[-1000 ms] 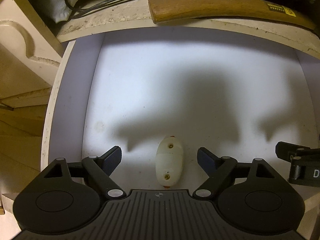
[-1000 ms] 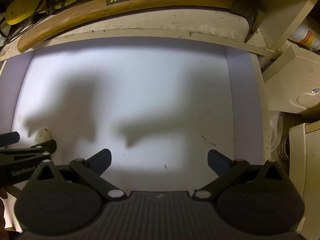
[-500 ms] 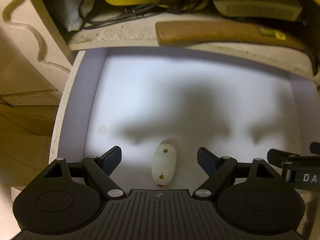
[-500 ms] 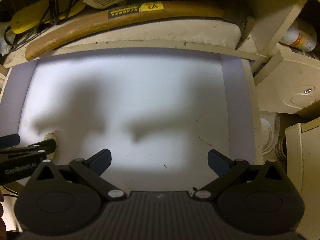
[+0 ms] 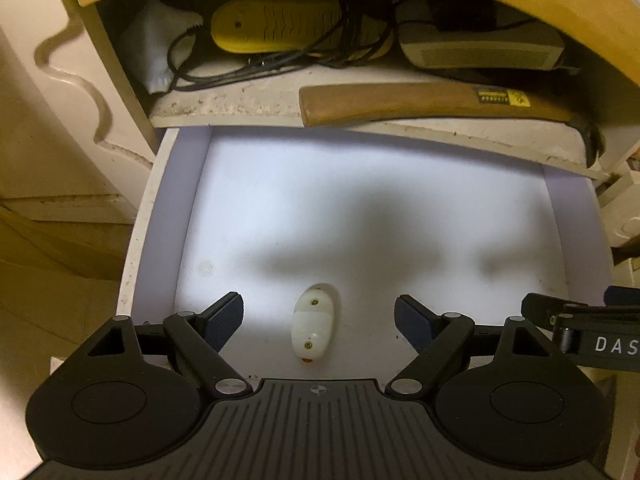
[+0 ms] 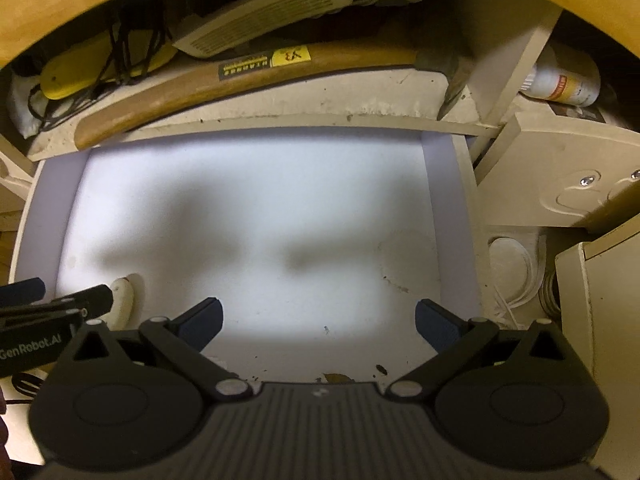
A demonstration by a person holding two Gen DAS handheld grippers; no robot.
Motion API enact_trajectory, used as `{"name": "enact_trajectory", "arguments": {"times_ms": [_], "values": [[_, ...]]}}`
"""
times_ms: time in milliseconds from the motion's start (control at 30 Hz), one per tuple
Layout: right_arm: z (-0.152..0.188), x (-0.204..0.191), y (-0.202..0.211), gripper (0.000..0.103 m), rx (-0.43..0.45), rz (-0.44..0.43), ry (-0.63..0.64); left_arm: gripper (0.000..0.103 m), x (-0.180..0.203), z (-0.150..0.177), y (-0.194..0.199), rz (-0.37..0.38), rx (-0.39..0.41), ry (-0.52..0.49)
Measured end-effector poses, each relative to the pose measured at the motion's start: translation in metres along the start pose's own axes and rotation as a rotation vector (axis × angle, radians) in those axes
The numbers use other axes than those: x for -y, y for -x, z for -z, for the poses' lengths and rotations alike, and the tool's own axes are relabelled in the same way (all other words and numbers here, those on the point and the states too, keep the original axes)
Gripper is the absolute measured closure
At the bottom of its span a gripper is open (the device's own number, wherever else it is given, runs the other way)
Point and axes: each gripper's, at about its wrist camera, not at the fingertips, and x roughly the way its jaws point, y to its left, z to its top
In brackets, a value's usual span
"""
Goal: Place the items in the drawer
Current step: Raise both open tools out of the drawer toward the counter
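A small white oval plastic piece (image 5: 312, 329) with two brass screws lies on the floor of the open white drawer (image 5: 168, 220), near its front. My left gripper (image 5: 319, 318) is open and empty, above it, with the piece between the fingers but not touched. In the right wrist view the piece (image 6: 122, 299) shows at the left, partly behind the left gripper's fingers (image 6: 86, 296). My right gripper (image 6: 319, 322) is open and empty over the drawer's (image 6: 452, 216) right half.
A shelf above the drawer holds a wooden-handled hammer (image 5: 432, 102), a yellow device (image 5: 280, 26) with black cables, a grey box (image 5: 480, 50) and a white cloth (image 5: 156, 52). A white bottle (image 6: 564, 84) lies at the right. Cabinet panels flank the drawer.
Both grippers have pulled back and up from the drawer, so more of the shelf above shows. The white piece stays where it lies.
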Motion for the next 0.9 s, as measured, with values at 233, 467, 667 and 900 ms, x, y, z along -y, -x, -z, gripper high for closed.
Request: {"name": "enact_trajectory", "arguments": {"times_ms": [233, 467, 667, 900], "values": [[0.003, 0.002, 0.013, 0.0, 0.026, 0.001, -0.002, 0.02, 0.002, 0.004, 0.02, 0.004, 0.039, -0.002], [0.009, 0.001, 0.031, 0.0, 0.052, 0.0, 0.004, 0.02, 0.004, 0.009, 0.038, 0.005, 0.062, 0.001], [0.015, -0.002, 0.045, 0.0, 0.085, -0.007, 0.008, 0.02, -0.001, 0.015, 0.049, -0.007, 0.113, 0.045], [0.016, -0.002, 0.059, 0.0, 0.144, -0.007, 0.008, 0.02, -0.001, 0.011, 0.062, -0.009, 0.182, 0.041]]}}
